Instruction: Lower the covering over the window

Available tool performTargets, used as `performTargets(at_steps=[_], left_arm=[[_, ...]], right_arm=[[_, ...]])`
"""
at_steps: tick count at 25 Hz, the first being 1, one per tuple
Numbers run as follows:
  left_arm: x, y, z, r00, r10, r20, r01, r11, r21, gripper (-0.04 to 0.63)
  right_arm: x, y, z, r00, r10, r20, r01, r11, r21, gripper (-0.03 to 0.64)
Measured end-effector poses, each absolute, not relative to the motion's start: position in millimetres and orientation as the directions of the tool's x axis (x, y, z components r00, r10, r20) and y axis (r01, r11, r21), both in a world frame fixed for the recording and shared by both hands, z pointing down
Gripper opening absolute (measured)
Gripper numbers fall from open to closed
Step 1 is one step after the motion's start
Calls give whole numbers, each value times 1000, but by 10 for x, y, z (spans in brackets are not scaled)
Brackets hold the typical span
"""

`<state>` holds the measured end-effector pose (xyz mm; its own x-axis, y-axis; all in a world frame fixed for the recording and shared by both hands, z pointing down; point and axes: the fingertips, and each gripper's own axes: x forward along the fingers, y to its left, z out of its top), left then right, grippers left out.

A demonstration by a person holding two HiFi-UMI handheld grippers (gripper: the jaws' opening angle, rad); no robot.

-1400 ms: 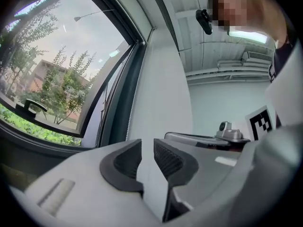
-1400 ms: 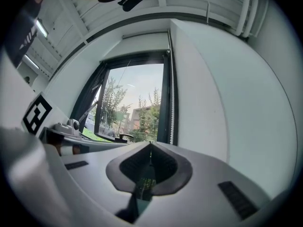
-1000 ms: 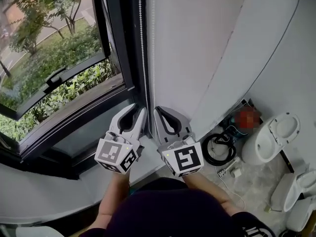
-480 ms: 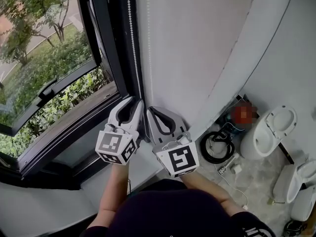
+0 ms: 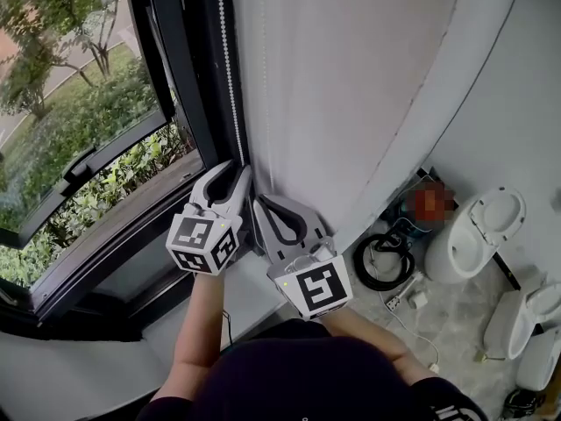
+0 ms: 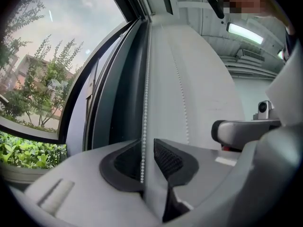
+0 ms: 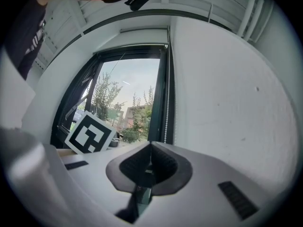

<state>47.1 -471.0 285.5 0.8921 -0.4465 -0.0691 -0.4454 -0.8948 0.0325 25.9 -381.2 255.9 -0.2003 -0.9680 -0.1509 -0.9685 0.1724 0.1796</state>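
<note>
well, closest is the person's dark top (image 5: pixel 298 380), and both arms stick out from it. the right tongs (image 5: pixel 260 202) are clenched, tips pressed together with nothing in them, just beside the white wall (image 5: pixel 351 86). the left tongs (image 5: pixel 235 172) sit a bit further on, close by them. they are released, with a small gap, and the bead chain (image 6: pixel 145 103) hangs in that gap, close to the left side, not pinched. the bead chain runs up along the dark window frame (image 5: pixel 180 60). a second chain (image 6: pixel 181 93) hangs on the wall near it. the covering (image 7: pixel 142 30) looks rolled up in a white bar at the top of the window, so the glass (image 5: pixel 79 121) is bare. past the glass are green bushes (image 5: pixel 114 178) and trees (image 5: pixel 44 24).
</note>
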Motion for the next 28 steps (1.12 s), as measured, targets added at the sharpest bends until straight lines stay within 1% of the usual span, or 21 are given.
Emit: performTargets(at_steps=[9,13,14,15,16,24,28], left_arm=[[627,-4792,2922,915,-402,-25,-400,-915,60,67],[678,-4773,2984,913,-407,11,-407,-912,52,63],[673,-4762,2994,912,-411,16,-411,-910,48,52],[661,-4751,3001,909,-416,18,-416,-908,44,27],[642,-4737,3003,907,-420,17,-420,-906,43,15],[443,-4523,3078,905,-425,25,-426,-902,66,12],[316,-4312,3069,904,-427,5,-426,-901,80,12]], right_arm=[[234,-3803,2529,-235,-959,-161,-962,206,180,12],[236,-3783,2509,-247,-955,-164,-960,217,179,12],[239,-3776,2504,-250,-954,-165,-959,220,178,12],[242,-3768,2499,-251,-953,-166,-959,222,177,12],[244,-3760,2496,-253,-953,-168,-959,224,174,12],[256,-3646,2521,-275,-946,-173,-956,251,150,12],[248,-3558,2557,-292,-942,-168,-954,274,125,12]])
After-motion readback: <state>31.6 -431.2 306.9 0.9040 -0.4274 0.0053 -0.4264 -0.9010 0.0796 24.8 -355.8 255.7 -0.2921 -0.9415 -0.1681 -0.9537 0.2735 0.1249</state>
